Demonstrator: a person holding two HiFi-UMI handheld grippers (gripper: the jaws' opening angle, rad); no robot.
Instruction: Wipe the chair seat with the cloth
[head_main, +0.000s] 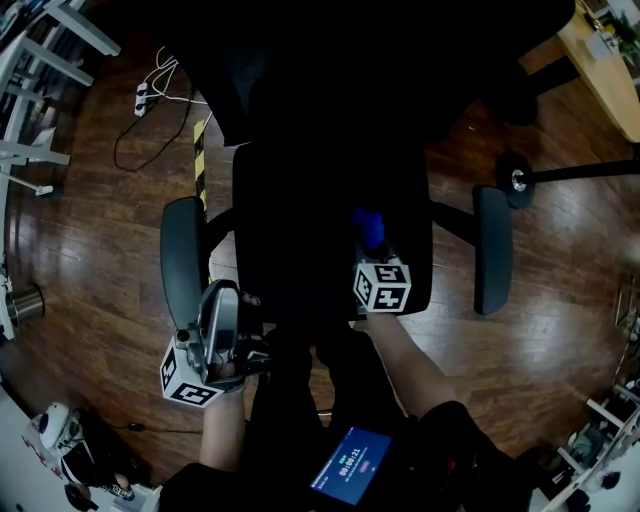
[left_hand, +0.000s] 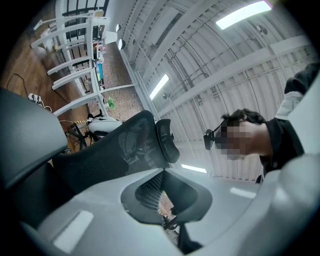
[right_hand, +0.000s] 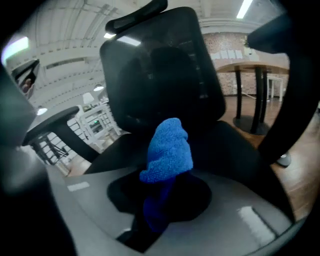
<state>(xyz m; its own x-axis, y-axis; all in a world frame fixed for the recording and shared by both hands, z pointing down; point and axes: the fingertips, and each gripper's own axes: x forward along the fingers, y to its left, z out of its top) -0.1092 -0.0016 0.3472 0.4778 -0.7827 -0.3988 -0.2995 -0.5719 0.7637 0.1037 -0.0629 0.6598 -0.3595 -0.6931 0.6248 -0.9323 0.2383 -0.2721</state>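
Blue cloth (right_hand: 169, 150) clamped in right hand-held gripper (right_hand: 159, 210), bunched end pointed forward toward backrest (right_hand: 160, 65). Chair seat (head_main: 300, 230) lies directly beneath and ahead. Left hand-held gripper (head_main: 224, 300) seen closed, empty, beside left armrest (head_main: 183, 262). Right judged nearer.

Cloth (right_hand: 169, 147): blue, fuzzy terry. Floor (head_main: 560, 330): glossy dark wood. Chair back (left_hand: 120, 150): black mesh. Armrests (head_main: 492, 250): matt plastic.

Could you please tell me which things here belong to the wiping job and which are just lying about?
Job: blue cloth, chair seat, right gripper clamping the cloth.
Lying about: power strip, metal cup, round stand base.
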